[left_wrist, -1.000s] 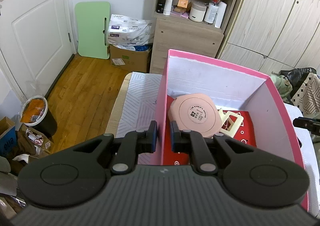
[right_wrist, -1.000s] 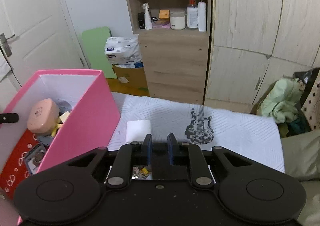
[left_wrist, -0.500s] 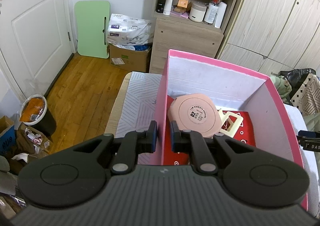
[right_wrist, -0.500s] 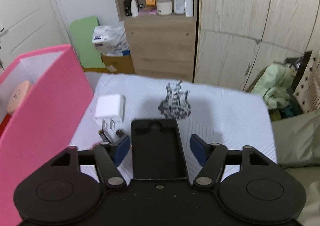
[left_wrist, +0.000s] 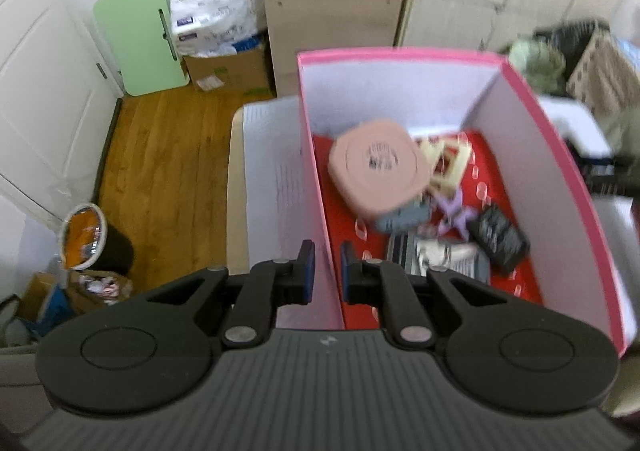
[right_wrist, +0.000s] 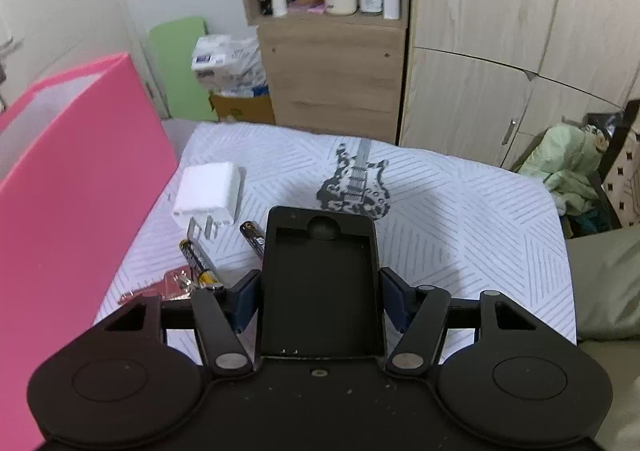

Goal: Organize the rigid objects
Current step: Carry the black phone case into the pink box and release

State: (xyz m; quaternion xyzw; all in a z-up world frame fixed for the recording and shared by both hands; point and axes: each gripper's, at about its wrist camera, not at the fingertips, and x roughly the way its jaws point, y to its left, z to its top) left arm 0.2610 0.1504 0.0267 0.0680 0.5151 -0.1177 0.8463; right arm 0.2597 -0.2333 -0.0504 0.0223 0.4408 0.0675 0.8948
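My left gripper [left_wrist: 326, 271] is shut on the near left wall of the pink box [left_wrist: 400, 55], which holds a pink round-cornered case [left_wrist: 376, 167], a cream frame, a black item [left_wrist: 498, 239] and other small things. The box also shows in the right wrist view [right_wrist: 80, 179]. My right gripper [right_wrist: 322, 303] is shut on a black rectangular tray-like case [right_wrist: 320, 283], held above the white patterned cloth [right_wrist: 460, 219]. On the cloth lie a white charger plug [right_wrist: 210, 193], two batteries [right_wrist: 198, 261] and a small red packet [right_wrist: 172, 283], left of the gripper.
A wooden shelf cabinet [right_wrist: 332, 63] with bottles stands behind the table, wardrobe doors [right_wrist: 500, 31] to its right. A green board [left_wrist: 140, 35], a cardboard box, a bin [left_wrist: 86, 235] and wood floor lie left. Clothes [right_wrist: 568, 163] pile at the right.
My right gripper has closed onto the black case and lifted it; charger and batteries now show beside it. My left gripper, still clamped on the box wall, has risen, showing more of the box's contents.
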